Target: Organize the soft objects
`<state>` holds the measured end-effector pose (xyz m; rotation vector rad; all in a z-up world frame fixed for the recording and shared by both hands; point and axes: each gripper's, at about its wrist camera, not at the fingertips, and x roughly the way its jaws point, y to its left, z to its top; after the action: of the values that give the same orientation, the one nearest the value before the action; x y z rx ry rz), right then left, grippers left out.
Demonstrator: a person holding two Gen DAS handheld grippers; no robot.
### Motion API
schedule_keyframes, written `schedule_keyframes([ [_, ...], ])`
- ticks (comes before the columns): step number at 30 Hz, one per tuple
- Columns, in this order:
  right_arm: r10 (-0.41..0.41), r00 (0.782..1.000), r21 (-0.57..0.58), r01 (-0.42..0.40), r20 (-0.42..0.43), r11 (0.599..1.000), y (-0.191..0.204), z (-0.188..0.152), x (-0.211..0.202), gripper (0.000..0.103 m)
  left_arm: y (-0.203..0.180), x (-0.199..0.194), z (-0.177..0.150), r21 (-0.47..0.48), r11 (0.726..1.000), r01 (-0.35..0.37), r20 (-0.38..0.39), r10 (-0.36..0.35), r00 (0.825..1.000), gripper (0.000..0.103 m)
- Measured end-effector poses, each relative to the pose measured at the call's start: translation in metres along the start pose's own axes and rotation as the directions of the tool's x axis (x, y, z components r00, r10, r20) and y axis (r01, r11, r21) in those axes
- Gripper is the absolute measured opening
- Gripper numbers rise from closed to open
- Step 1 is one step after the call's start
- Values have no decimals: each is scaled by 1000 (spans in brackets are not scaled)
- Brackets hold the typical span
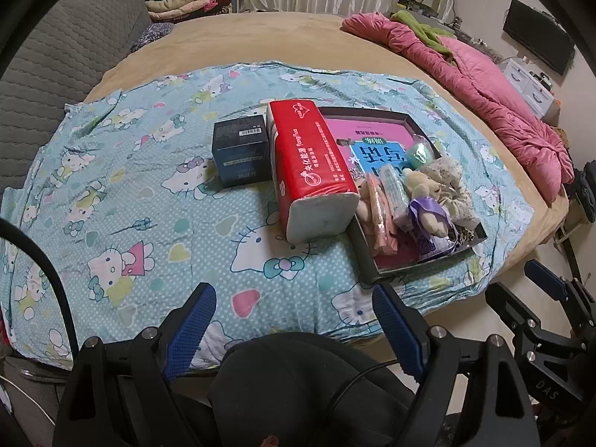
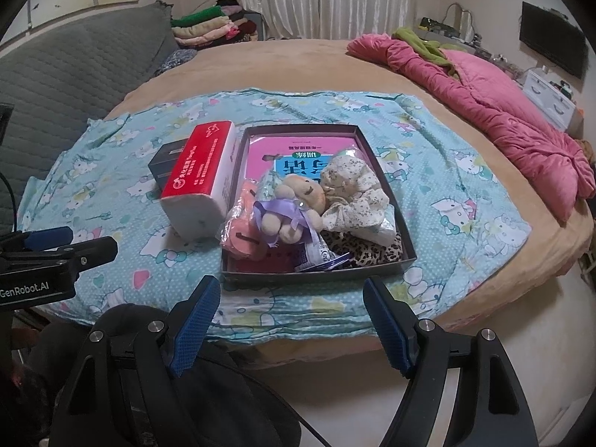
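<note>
— So, what shows from the left wrist?
— The left gripper [image 1: 294, 329] spread, empty; soft toys [image 1: 424, 197] piled in the tray [image 1: 372, 264], beside the tissue pack [image 1: 313, 171].
— And the right wrist?
— The right gripper [image 2: 290, 322] spread, empty, short of the same tray.

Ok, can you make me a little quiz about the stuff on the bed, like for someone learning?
1. True or false: the red tissue pack lies inside the dark tray.
2. Which gripper holds something: A left gripper, B right gripper, C neither?
3. Fill in: the plush doll wears a ____ ribbon.

Key
1. False; it lies beside the tray, on the cartoon-cat sheet.
2. C; both are open and empty.
3. Purple.
</note>
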<state>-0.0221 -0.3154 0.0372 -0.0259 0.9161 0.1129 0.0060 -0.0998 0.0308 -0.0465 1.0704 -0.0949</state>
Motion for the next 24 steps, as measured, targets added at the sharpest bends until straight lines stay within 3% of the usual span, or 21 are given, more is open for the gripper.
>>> schedule_keyframes([
  [24, 14, 1000, -19, -14, 10, 1000, 8, 1, -3, 80, 2, 2, -1, 0, 1000, -5, -10, 5, 1000, 86],
])
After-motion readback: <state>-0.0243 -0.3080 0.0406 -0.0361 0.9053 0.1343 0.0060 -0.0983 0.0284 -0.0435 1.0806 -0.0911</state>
